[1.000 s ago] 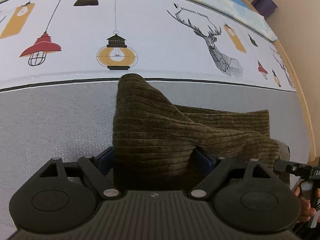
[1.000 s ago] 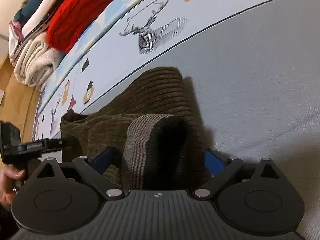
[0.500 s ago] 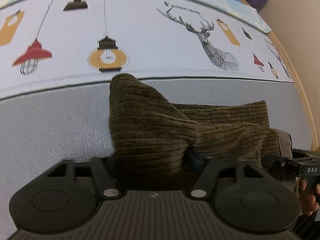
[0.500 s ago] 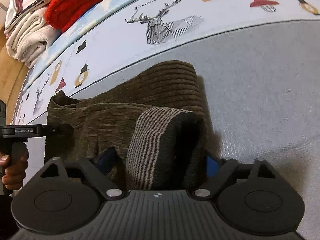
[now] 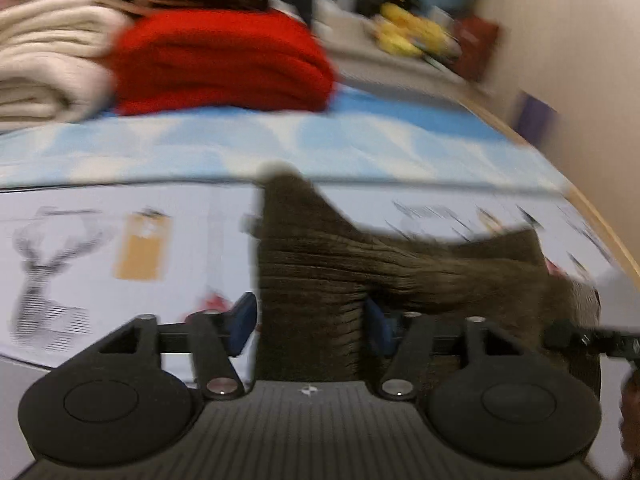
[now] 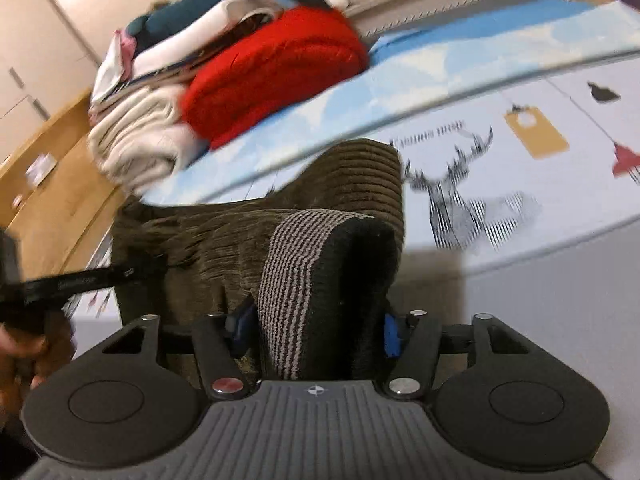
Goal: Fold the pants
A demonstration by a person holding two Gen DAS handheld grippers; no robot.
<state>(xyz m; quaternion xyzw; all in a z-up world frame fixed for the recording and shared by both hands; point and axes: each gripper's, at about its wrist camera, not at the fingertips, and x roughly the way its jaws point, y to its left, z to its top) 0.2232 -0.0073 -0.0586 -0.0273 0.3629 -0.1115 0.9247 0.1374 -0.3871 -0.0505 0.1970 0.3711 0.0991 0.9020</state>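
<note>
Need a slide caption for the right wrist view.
Right gripper clamps the brown corduroy pants at the striped waistband, lifted above the printed bedsheet.

Printed bedsheet [image 6: 540,184] on the bed, red folded blanket [image 6: 276,68] beside cream folded blankets [image 6: 132,136].

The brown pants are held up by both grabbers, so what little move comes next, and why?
Probably carry them forward together and lay the lifted edge down. The left gripper and right gripper each pinch a bunch of the brown pants, raised above the printed bed cover, so the fold looks half made.
</note>
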